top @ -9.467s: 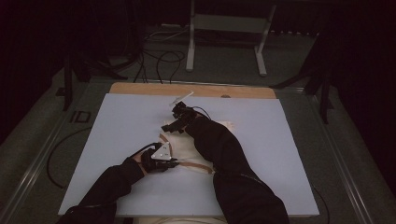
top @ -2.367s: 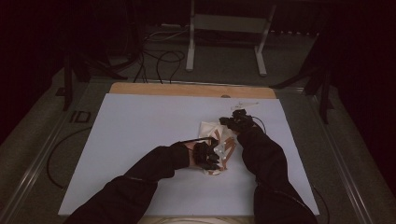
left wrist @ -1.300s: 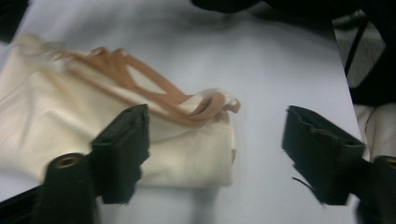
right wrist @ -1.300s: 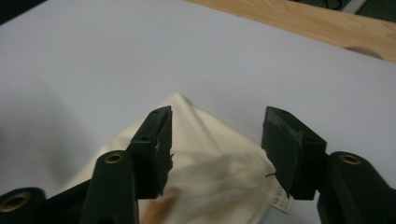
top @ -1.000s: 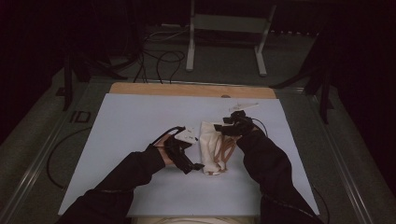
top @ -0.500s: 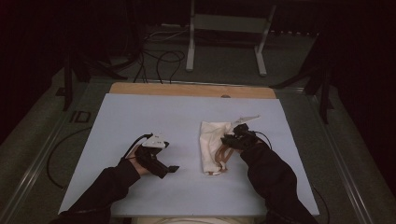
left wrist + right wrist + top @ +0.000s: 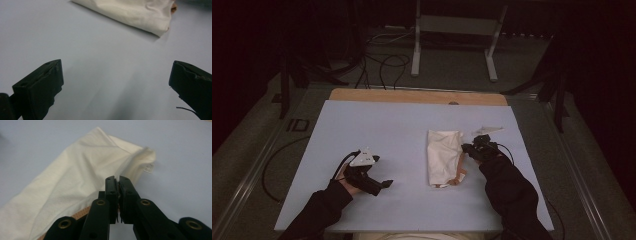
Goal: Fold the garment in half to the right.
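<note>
Lying folded on the pale bench (image 7: 377,125), right of centre, a cream cloth (image 7: 443,156) with a tan strap or trim poking out at its near edge. Narrower and tidier than a second ago, when both hand-held grippers crowded over it. Pulled well away to the left now, the left hand-held gripper (image 7: 379,184), jaws spread wide over bare bench with nothing between them. Just closing on the cloth's right edge, the right hand-held gripper (image 7: 117,180), jaws now clamped together with a thin lip of fabric pinched in them. Probably means one fold finished and the next pull or fold falling to the right side alone. Soft, creased weave; small white label (image 7: 149,168) at one corner.
</note>
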`<state>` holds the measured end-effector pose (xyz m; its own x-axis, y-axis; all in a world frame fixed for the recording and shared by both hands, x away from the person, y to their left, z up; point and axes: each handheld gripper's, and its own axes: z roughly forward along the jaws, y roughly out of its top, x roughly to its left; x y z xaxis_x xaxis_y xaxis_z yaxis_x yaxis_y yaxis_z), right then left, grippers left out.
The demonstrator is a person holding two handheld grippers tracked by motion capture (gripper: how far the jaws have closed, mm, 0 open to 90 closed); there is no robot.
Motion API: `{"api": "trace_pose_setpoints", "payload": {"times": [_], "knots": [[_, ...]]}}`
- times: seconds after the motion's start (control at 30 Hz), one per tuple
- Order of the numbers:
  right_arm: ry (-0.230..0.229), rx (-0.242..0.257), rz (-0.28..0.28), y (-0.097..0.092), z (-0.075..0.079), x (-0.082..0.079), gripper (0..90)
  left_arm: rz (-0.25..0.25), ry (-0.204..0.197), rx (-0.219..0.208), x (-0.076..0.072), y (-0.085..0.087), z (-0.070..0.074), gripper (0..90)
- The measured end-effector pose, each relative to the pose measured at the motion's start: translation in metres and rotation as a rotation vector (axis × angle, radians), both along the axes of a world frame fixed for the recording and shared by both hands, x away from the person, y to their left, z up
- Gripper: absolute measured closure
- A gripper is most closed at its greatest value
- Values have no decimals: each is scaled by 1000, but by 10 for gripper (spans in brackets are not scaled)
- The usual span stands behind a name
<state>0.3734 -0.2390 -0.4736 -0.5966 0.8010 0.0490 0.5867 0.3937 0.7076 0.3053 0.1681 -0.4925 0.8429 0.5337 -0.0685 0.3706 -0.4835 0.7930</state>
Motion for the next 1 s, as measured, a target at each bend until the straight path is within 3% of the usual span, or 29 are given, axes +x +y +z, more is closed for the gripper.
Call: {"api": "trace_pose_setpoints", "payload": {"times": [0.27,0.5,0.8,1.0], "knots": [[73,18,-34,-14,-21,3,860,28,-3,-12,-6,8,-5,1],[109,33,-68,-21,-33,4,814,58,-25,25,-15,19,-10,1],[123,7,-82,-26,-40,6,766,89,-20,11,-15,34,-19,1],[100,11,-87,-28,-35,5,613,87,-15,10,-16,42,-22,1]]}}
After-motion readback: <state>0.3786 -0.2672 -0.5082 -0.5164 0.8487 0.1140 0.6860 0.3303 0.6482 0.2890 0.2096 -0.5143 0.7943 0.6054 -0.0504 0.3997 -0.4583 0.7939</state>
